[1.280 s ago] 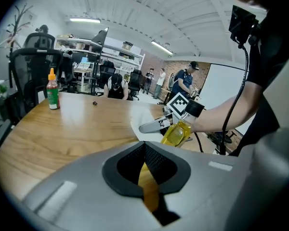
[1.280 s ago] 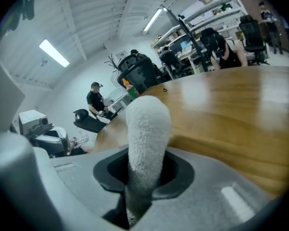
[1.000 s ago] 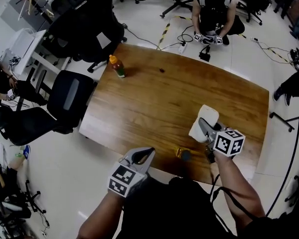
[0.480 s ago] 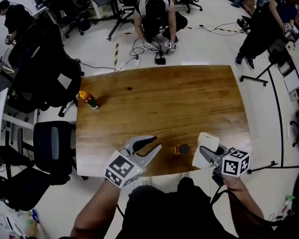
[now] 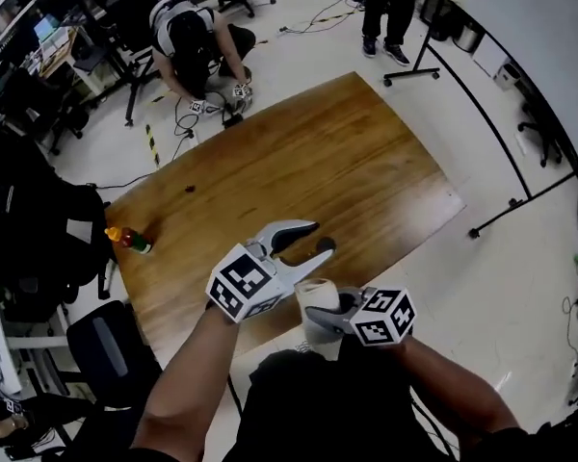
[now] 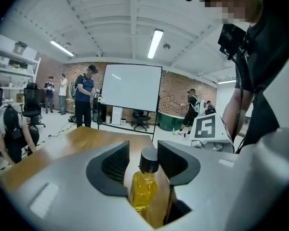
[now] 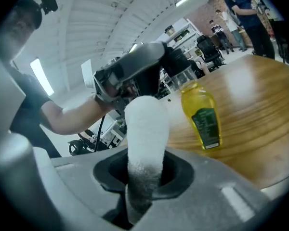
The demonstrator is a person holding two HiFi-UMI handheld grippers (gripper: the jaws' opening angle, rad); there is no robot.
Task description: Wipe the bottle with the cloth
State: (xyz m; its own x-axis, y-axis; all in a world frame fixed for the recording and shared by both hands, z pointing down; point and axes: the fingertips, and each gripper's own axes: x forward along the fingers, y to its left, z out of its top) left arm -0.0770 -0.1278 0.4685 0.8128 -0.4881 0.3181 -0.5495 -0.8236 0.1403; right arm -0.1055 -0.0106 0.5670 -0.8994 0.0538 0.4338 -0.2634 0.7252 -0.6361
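Well, the left gripper (image 6: pixel 143 154) has its jaws opening. The bottle (image 6: pixel 144 189), full of yellow liquid and topped with a black cap, stands upright right between its fingers (image 6: pixel 111 160). There is a sliver of gap on one side and the cap sits close to the finger on the other; neither pad looks to be pressing on it. The bottle rests on the wooden table (image 5: pixel 366 152).

The right gripper (image 7: pixel 144 173) is clamped tight on the white cloth (image 7: pixel 145 129). The cloth is rolled into a thick wad that sticks up well past its fingertips. From that gripper's side, the bottle stands just beyond the fingertips and a little off to one side of the cloth's tip, apart from it, with the left gripper reaching in behind.

Seen from above, the two grippers are close together, with the cloth just beside the left gripper's fingers. An orange-capped bottle (image 5: pixel 130 240) stands well apart from both sets of fingers, at the table's edge.
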